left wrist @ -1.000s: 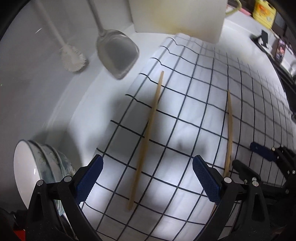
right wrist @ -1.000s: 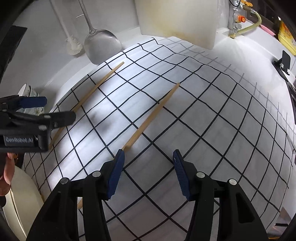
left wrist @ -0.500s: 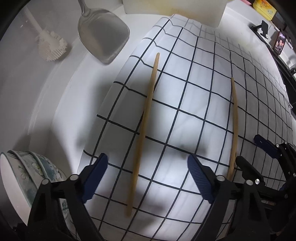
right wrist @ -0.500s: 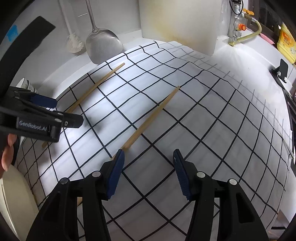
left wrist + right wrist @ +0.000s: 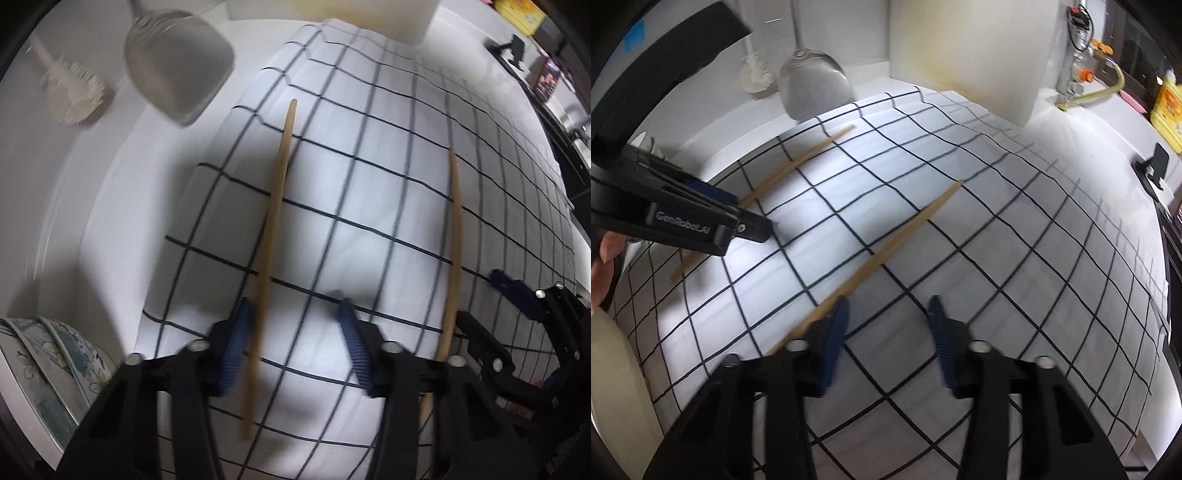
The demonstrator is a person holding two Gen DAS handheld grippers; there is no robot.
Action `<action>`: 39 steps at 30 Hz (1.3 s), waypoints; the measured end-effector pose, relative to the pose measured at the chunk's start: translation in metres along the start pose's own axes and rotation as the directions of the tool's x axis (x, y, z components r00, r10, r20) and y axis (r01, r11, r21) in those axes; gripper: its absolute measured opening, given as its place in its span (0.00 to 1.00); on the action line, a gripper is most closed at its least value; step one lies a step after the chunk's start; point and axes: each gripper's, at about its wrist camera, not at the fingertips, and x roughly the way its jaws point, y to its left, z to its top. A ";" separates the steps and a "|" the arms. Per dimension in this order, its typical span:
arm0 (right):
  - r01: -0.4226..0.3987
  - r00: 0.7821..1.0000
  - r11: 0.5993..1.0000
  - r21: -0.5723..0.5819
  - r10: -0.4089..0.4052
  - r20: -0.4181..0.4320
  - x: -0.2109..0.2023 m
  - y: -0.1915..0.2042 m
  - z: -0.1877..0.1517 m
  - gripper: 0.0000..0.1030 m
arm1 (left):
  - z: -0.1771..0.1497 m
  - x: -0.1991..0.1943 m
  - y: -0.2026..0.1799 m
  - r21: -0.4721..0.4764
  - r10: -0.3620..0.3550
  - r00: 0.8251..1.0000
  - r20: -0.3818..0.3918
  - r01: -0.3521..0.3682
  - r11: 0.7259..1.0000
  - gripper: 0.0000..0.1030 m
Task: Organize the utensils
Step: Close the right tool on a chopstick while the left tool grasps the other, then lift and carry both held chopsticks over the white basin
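Here, two long, slim, tan wooden chopsticks lay well apart on a white cloth (image 5: 369, 229) with a dark grid, spread over the surface. At the far left stood stacked floral bowls (image 5: 44, 365), with a white brush (image 5: 74, 96) and a metal spatula (image 5: 177, 70) further back. The left gripper (image 5: 295, 343) had its jaws apart, straddling the thick end of the left chopstick (image 5: 275, 229), which ran close by the left pad. The right chopstick (image 5: 453, 251) tapered to a fine tip. The right gripper (image 5: 886, 339) had its jaws apart too, with that chopstick's thick end just beside its left pad.
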 end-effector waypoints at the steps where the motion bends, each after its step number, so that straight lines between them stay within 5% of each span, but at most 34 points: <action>1: -0.002 1.000 1.000 -0.004 0.002 0.001 0.000 0.001 0.000 0.19 | 0.000 -0.001 -0.002 0.006 -0.003 1.000 0.001 0.003 1.000 0.28; 3: -0.010 1.000 1.000 -0.007 0.010 0.002 0.000 0.001 0.000 0.03 | 0.001 -0.003 -0.006 0.011 -0.011 1.000 -0.002 0.011 1.000 0.07; 19: -0.133 0.991 0.990 0.035 0.133 0.007 -0.011 -0.026 0.003 0.00 | -0.042 -0.040 -0.032 -0.148 -0.089 0.996 0.006 0.089 0.985 0.07; 30: -0.150 0.989 0.986 0.080 0.150 0.009 -0.013 -0.026 0.004 0.01 | -0.078 -0.065 -0.021 -0.180 -0.004 1.000 -0.003 0.004 0.984 0.07; 31: -0.139 0.990 0.987 0.084 0.139 0.004 -0.012 -0.025 0.004 0.03 | -0.080 -0.067 -0.021 -0.182 -0.003 1.000 0.000 0.003 0.983 0.07; 35: -0.071 0.997 0.991 0.109 0.071 0.003 -0.011 -0.019 0.008 0.36 | -0.083 -0.075 -0.011 -0.184 0.004 1.000 0.004 -0.003 0.983 0.07; 39: 0.002 1.000 0.996 0.093 -0.001 -0.004 -0.006 -0.005 0.012 0.53 | -0.091 -0.085 0.000 -0.178 0.011 1.000 0.006 -0.010 0.984 0.07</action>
